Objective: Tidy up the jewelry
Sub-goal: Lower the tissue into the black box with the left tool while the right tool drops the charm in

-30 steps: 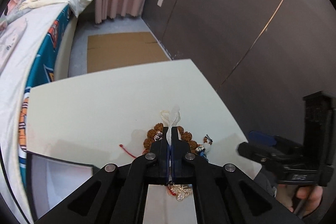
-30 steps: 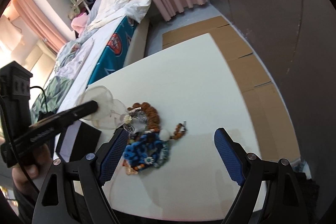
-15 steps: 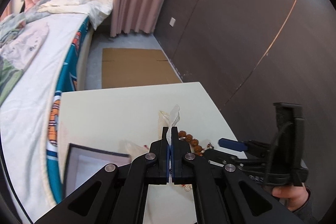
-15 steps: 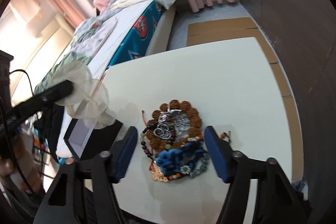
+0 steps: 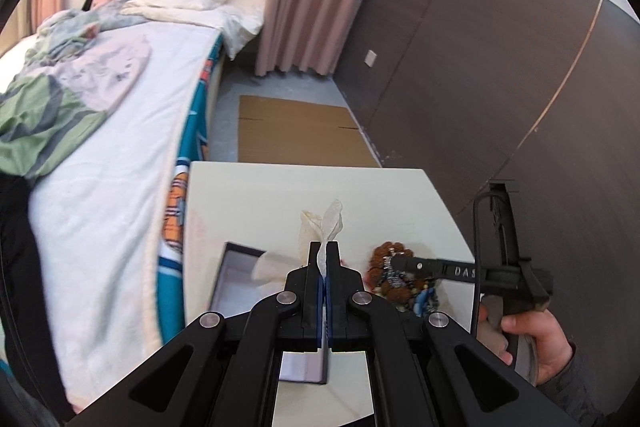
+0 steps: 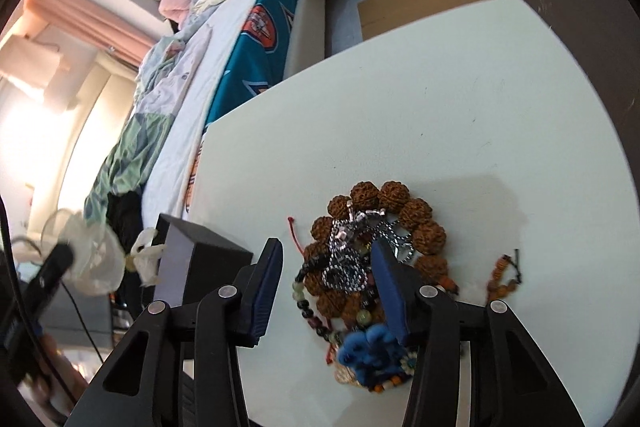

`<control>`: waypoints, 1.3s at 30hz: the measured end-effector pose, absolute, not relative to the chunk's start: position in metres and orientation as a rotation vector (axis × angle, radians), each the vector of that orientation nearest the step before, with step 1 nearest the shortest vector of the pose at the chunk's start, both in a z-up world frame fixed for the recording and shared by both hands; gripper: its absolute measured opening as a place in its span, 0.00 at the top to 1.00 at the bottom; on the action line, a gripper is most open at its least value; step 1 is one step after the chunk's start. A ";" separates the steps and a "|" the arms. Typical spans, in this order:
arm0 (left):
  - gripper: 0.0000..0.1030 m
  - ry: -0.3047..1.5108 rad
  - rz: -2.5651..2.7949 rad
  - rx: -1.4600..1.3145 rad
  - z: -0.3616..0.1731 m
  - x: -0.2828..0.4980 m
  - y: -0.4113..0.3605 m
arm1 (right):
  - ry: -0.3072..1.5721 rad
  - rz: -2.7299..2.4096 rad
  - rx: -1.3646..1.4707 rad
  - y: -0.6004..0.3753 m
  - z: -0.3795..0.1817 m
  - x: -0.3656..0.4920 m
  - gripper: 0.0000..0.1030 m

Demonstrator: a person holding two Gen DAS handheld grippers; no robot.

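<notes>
The left claw (image 5: 323, 267) was clamped on a thin, translucent pouch (image 5: 326, 227), held above the open box (image 5: 240, 279) near the surface's (image 6: 440, 107) bed-side edge. The right claw (image 6: 326, 275) hung with its jaws apart over the heap of jewelry (image 6: 372, 259), straddling the silver chain (image 6: 352, 267). Closing on one piece only, low and slow, would likely avoid dragging tangled strands. On the right tool, the letters "DAS" were legible.
</notes>
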State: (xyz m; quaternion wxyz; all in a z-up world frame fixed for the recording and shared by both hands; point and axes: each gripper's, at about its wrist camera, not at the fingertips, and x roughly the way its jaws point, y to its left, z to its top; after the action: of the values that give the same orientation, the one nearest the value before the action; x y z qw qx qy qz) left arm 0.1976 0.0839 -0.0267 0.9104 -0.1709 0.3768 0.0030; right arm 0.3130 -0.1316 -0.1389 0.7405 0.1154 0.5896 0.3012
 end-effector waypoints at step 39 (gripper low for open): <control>1.00 0.659 0.079 -0.425 0.006 0.154 0.144 | 0.911 0.936 0.253 -0.069 0.059 0.263 0.86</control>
State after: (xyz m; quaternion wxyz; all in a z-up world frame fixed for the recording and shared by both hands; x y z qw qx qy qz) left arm 0.1538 0.1437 0.0062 0.9233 -0.2070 0.3211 0.0386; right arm 0.2627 -0.0687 0.0587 0.7870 0.1173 0.4225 0.4341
